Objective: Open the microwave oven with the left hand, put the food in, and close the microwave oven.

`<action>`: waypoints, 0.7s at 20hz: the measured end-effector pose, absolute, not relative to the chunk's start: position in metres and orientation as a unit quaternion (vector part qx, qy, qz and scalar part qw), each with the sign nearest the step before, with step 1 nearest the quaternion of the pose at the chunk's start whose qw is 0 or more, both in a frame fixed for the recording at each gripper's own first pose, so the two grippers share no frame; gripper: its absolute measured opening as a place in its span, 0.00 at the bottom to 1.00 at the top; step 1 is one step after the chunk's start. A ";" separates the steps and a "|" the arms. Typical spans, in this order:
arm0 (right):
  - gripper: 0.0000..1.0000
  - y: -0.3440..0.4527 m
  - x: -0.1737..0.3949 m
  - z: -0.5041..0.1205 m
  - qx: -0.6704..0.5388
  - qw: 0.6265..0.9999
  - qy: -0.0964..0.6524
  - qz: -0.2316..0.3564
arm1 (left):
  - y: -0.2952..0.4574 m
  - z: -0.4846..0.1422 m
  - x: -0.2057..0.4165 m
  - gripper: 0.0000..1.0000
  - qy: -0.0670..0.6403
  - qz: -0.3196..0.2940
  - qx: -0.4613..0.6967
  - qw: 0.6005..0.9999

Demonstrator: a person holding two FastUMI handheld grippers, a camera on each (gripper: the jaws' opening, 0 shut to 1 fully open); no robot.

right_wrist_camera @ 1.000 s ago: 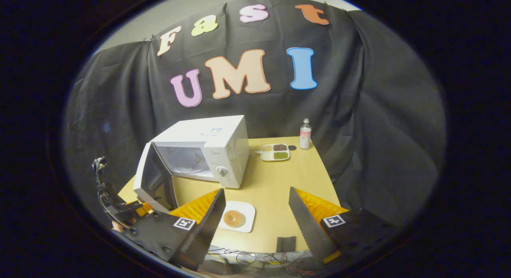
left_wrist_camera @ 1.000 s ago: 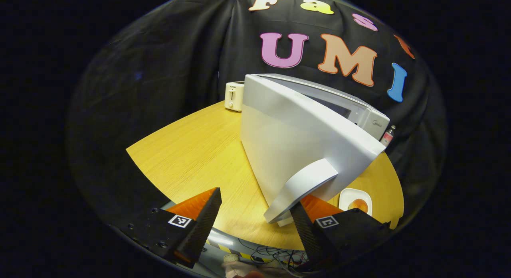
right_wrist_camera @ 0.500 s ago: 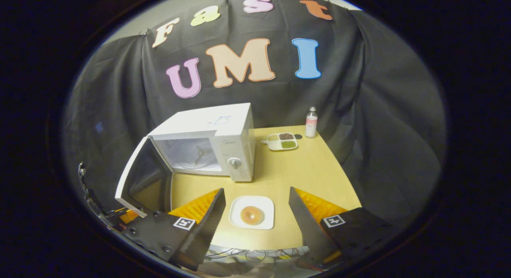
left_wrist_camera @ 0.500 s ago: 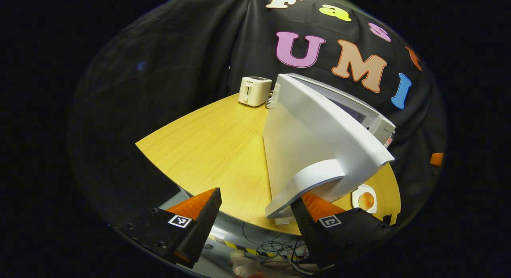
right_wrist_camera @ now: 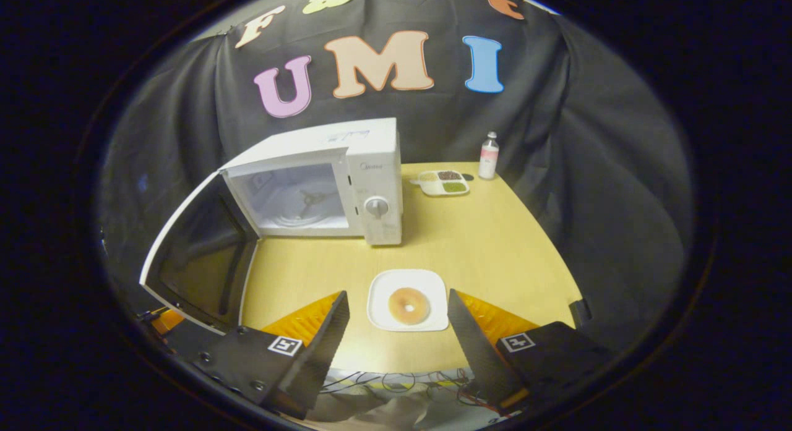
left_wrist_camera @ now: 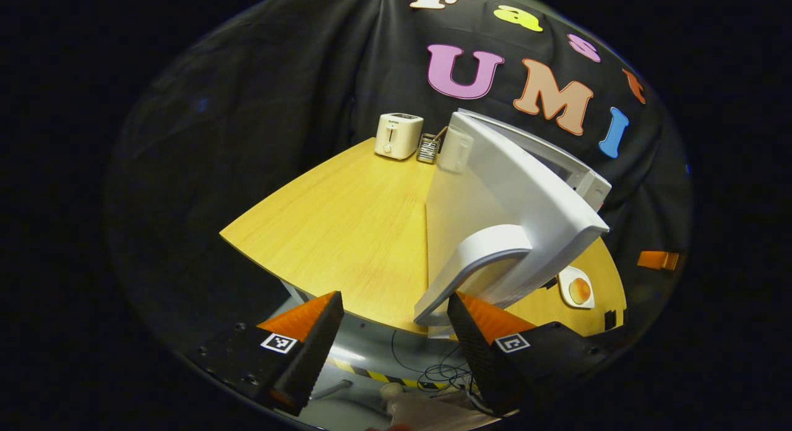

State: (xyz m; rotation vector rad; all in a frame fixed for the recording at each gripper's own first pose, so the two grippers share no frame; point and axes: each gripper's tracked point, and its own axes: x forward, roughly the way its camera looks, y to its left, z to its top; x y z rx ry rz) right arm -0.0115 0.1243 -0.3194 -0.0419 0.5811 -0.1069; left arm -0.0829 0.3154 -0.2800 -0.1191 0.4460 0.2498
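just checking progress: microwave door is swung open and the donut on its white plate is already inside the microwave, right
Not quite. The door is swung open, but the donut on its white plate is not inside the microwave: it sits on the table in front of it, between the right claw's open fingers. The right gripper view shows this.

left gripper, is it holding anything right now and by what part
Nothing is clamped. The left gripper is open, its right finger hooked behind the curved white door handle of the white microwave oven.
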 end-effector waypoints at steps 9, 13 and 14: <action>0.94 0.118 0.020 -0.377 -0.019 0.931 0.360 -0.049 | 0.402 -0.253 -0.104 0.96 0.181 0.248 -0.093 0.947; 1.00 0.111 0.041 -0.405 -0.034 0.914 0.404 -0.029 | 0.423 -0.224 -0.119 0.96 0.144 0.324 -0.092 0.931; 1.00 0.110 0.046 -0.414 -0.034 0.908 0.417 -0.022 | 0.425 -0.212 -0.125 0.96 0.130 0.341 -0.087 0.927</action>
